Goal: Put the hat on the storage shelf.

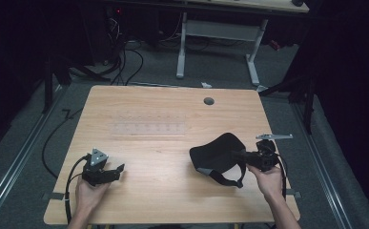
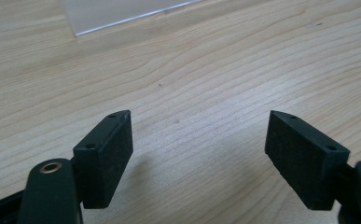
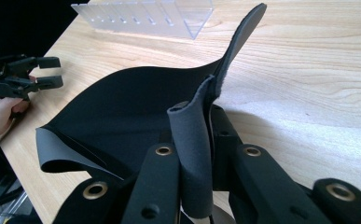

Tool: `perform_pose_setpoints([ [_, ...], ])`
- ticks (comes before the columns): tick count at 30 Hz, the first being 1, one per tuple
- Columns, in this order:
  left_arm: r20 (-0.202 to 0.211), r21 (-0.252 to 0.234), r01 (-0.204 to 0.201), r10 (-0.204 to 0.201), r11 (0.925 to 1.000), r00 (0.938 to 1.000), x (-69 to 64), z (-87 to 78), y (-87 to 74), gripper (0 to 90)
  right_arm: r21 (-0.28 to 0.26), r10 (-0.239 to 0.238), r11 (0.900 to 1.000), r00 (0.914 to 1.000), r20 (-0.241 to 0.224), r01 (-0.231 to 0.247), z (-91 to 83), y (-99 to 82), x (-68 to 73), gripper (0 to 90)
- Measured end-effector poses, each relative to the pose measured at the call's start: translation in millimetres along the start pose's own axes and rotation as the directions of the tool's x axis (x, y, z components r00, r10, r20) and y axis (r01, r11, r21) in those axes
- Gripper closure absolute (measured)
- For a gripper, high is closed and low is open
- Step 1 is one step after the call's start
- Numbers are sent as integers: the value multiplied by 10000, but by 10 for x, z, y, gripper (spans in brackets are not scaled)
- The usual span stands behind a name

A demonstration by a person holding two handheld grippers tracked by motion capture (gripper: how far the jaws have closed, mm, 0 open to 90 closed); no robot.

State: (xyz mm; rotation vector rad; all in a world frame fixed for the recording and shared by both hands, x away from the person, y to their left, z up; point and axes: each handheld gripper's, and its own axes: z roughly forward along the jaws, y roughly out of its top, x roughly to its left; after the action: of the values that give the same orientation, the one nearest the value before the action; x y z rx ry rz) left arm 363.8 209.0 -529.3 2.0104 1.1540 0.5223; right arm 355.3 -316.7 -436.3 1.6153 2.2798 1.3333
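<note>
The black fabric piece [image 1: 218, 155] is pinched by the right gripper [image 1: 241, 156]; the left gripper [image 1: 120, 169], well apart, is held wide.

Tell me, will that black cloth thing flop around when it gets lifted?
Probably yes. The black soft fabric piece with straps already bends and curls where the right tool pinches its edge, so it looks floppy. It seems thin, so likely light. Its loose strap may dangle and drag on the wooden table.
</note>
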Motion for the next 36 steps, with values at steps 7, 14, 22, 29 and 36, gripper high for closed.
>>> perform_pose_setpoints([
  [7,312,-350,-502,513,9981,9982,-126,-83,81,253,363,113,9993,9997,-236,-104,49,127,41,843],
  [14,874,-811,-1048,1118,9912,9899,-309,-145,219,276,251,-116,9996,9995,-283,123,78,183,110,843],
  [22,1420,-1160,-2038,2193,9721,9653,-591,-211,399,277,340,-92,9994,9990,-435,107,138,211,124,843],
  [29,1844,-1462,-2628,2873,9537,9399,-807,-231,544,259,405,-25,9992,9981,-608,50,196,218,142,843],
  [36,2101,-1654,-3323,3624,9285,9080,-994,-219,664,262,589,-57,9982,9964,-846,107,265,253,189,843],
])
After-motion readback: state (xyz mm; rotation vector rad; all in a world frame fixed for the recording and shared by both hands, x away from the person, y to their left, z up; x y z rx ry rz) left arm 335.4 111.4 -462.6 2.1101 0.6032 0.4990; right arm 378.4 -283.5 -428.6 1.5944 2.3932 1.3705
